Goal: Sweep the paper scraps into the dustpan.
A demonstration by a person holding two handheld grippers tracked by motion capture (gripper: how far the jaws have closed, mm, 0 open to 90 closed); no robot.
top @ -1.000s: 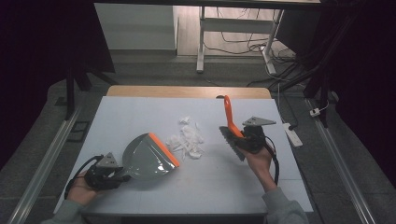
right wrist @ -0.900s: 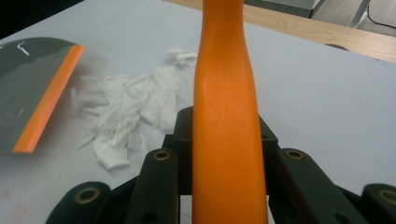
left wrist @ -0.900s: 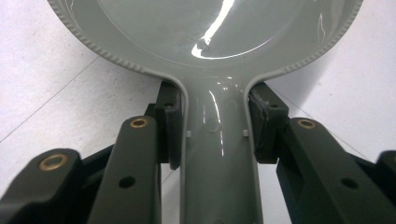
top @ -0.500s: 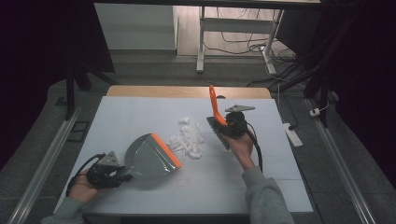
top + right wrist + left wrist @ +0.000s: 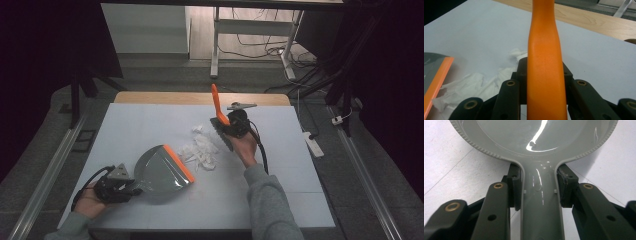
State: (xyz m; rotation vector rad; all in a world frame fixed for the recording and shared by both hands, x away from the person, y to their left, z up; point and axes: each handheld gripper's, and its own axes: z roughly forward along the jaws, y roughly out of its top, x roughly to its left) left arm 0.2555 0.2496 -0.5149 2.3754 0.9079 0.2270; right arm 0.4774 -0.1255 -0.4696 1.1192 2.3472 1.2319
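A grey dustpan (image 5: 159, 171) with an orange front lip lies flat on the white table at the front left. My left gripper (image 5: 131, 188) is shut on its handle (image 5: 540, 205); the pads (image 5: 515, 187) press both sides of the neck. White paper scraps (image 5: 202, 149) lie just beyond the lip, in the middle of the table. My right gripper (image 5: 233, 126) is shut on a brush with an orange handle (image 5: 215, 102), which sticks up and away. Its dark head (image 5: 222, 134) sits at the scraps' right edge. In the right gripper view the handle (image 5: 544, 50) rises between the jaws, scraps (image 5: 474, 82) and pan lip (image 5: 436, 77) at left.
The white table top (image 5: 145, 125) ends in a wooden strip (image 5: 165, 98) at the far edge. A power strip (image 5: 313, 142) and cables lie on the floor to the right. Metal rails (image 5: 50, 170) run along both sides, and a desk frame (image 5: 215, 45) stands behind.
The right hand has carried the brush left and farther away across the table, up to the right side of the paper scraps. The left hand and the dustpan have stayed put.
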